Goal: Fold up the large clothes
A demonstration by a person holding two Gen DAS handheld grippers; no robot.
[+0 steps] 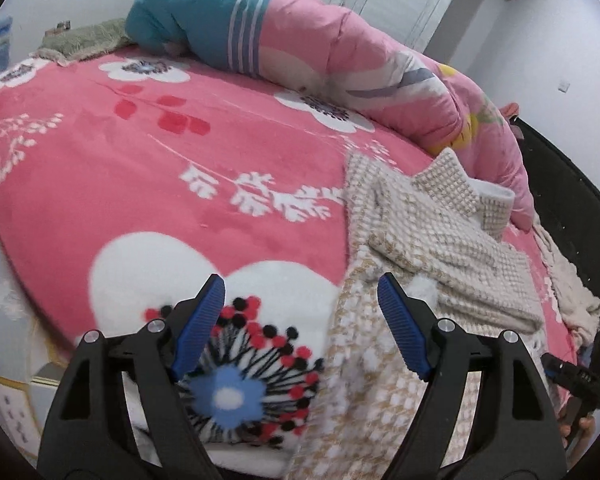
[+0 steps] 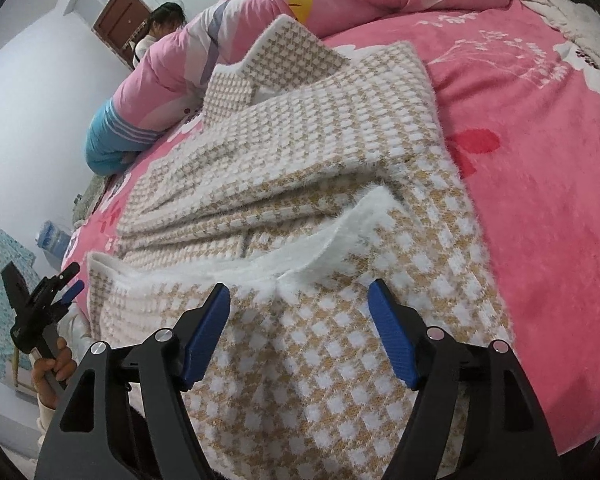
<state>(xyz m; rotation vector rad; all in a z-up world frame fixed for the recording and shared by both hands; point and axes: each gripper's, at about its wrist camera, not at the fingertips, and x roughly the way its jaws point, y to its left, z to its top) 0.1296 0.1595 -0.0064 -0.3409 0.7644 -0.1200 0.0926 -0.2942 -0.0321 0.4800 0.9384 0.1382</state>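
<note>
A large beige-and-white checked fuzzy garment (image 2: 308,184) lies partly folded on the pink flowered bed cover (image 2: 540,140); its white lining edge (image 2: 320,240) shows across the middle. In the left wrist view the garment (image 1: 428,248) lies to the right on the bed. My left gripper (image 1: 302,294) is open and empty above the bed cover, at the garment's left edge. My right gripper (image 2: 300,300) is open and empty over the garment's near part. The left gripper also shows in the right wrist view (image 2: 70,276), held in a hand at the far left.
A pink and blue quilt (image 1: 300,36) is bunched along the far side of the bed. A person (image 2: 160,24) sits behind it. A grey-green mat (image 1: 84,40) lies at the far corner. A black bed frame (image 1: 568,200) runs along the right.
</note>
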